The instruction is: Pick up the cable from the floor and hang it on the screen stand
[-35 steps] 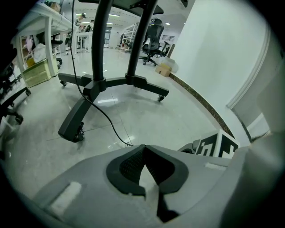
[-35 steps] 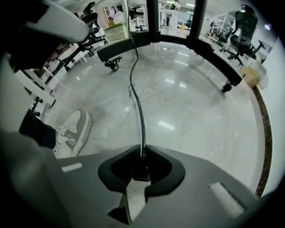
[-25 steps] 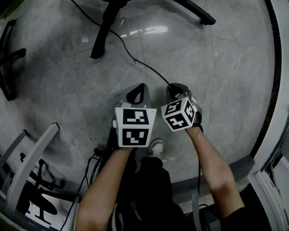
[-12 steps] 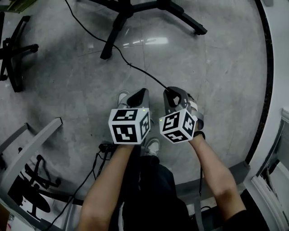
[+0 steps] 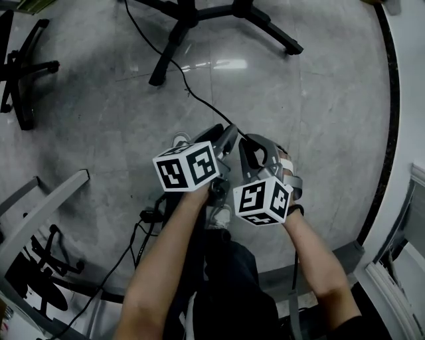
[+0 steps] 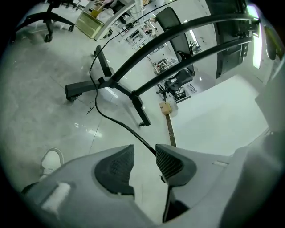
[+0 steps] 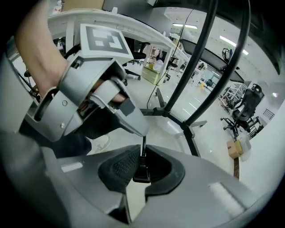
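A thin black cable [image 5: 199, 99] runs across the grey floor from the black screen stand base [image 5: 192, 16] up to my right gripper [image 5: 249, 143]. That gripper [image 7: 142, 153] is shut on the cable's end [image 7: 142, 171]. My left gripper [image 5: 224, 136] sits just left of it, angled toward the cable. In the left gripper view its jaws [image 6: 144, 153] are opening; the cable [image 6: 116, 120] brushes the tip of the right pad [image 6: 169, 162], unpinched. The stand's two black posts [image 6: 178, 33] arch overhead, and its base [image 6: 109, 82] rests on the floor.
An office chair base [image 5: 23, 66] stands at the far left, a grey frame [image 5: 46, 209] at lower left with loose black cords [image 5: 143, 222] beside it. A white shoe [image 5: 180, 140] shows under the left gripper. A dark curved strip [image 5: 388, 119] borders the floor on the right.
My left gripper has swung right and tilted toward the right gripper's jaws, and its jaws have parted. The right gripper stays shut on the cable, almost unmoved.
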Motion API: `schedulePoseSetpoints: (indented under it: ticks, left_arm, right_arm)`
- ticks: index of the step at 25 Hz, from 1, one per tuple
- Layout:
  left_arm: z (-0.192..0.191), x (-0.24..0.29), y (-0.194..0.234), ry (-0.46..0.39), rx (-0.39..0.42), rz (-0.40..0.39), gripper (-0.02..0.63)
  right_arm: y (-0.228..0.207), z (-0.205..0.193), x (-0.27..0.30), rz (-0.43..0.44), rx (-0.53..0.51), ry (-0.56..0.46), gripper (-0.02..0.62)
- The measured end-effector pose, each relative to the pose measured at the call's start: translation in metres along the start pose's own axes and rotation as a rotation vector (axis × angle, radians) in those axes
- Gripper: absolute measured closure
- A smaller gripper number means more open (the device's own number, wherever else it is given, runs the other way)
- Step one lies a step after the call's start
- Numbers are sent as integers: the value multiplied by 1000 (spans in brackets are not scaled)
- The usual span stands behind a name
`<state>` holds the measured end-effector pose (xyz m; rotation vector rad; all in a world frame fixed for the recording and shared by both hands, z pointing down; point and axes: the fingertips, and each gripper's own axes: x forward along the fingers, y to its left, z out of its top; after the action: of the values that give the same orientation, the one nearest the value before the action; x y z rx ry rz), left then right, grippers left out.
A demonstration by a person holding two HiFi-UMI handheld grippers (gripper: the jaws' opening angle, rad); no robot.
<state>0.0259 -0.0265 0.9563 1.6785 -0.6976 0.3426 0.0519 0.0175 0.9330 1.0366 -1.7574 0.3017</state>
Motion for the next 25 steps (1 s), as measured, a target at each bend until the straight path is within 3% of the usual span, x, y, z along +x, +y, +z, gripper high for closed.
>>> schedulePoseSetpoints:
  ticks: [3,7,10,15,20,25]
  left_arm:
    - [-1,0,1,6,-31,-30,446]
    - [0,1,-21,2,-90,-165,445]
    - [2,4,-28,6,-118,-199,448]
    - [7,-4,-33,-17,-115,-209,546]
    - [25,-22,-58,-63,-38,-207,595]
    - [48,-45,-97,-82,67,-223,596]
  right_arm:
    - [0,1,-3,-7,1,-5,554]
    - [-3,4,-4,-15,-8,-15,554]
    - [-2,9,-8,-18,-10,-32,554]
    - [1,14,-12,-15,-2,-39,551]
    - [-6,29,-24,-63,-21,-59,534]
    - [-25,54,-43,-111,-4,-94,535]
